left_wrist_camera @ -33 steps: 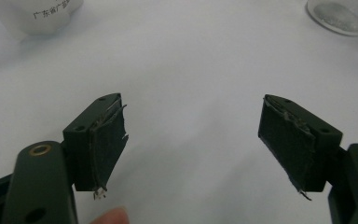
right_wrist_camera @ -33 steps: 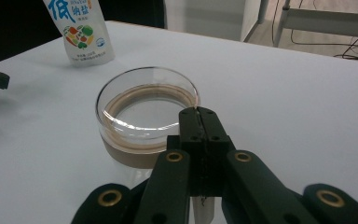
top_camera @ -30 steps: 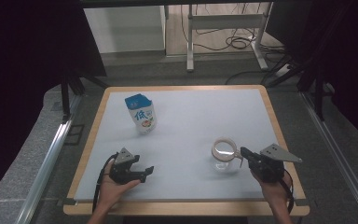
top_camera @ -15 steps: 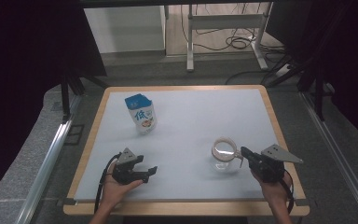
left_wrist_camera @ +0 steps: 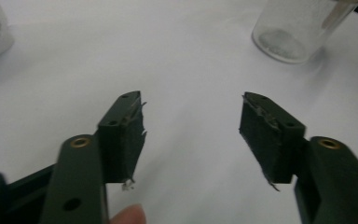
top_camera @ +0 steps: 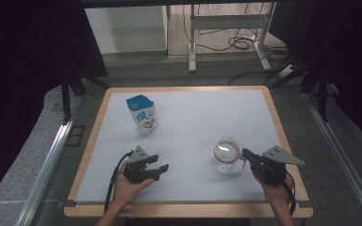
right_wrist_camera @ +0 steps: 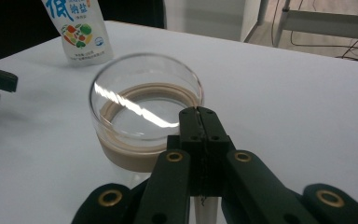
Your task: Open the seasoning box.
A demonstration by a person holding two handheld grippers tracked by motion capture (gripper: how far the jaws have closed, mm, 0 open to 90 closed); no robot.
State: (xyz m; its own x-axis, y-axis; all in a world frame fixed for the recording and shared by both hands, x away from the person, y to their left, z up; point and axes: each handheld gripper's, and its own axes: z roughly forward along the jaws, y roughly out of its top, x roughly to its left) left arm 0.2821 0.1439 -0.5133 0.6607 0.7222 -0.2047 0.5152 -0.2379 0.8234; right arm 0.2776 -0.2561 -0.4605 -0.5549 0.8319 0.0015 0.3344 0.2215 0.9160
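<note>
Glass jar (top_camera: 227, 155) stood upright on the white bench (top_camera: 193, 117), toward the near right part of it, its wood-toned lid with a clear top panel on. Right gripper (top_camera: 246, 154) lay at the jar's 3 o'clock side in the high view, jaws pressed fully together; in the right gripper view its tips (right_wrist_camera: 199, 114) met at the jar's (right_wrist_camera: 145, 112) lid rim. Whether they pinched anything there could not be told.

Left gripper (top_camera: 161, 168) sat near the front edge at the jar's 9 o'clock, well apart from it. Its jaws had just been closing and stood about half apart, nothing between them; in the left gripper view (left_wrist_camera: 192, 123) bare bench showed through the gap, with the jar (left_wrist_camera: 298, 28) at 1 o'clock.

Salt pouch (top_camera: 142, 115), blue-topped, stood upright at the jar's 10 o'clock, far from both grippers.
</note>
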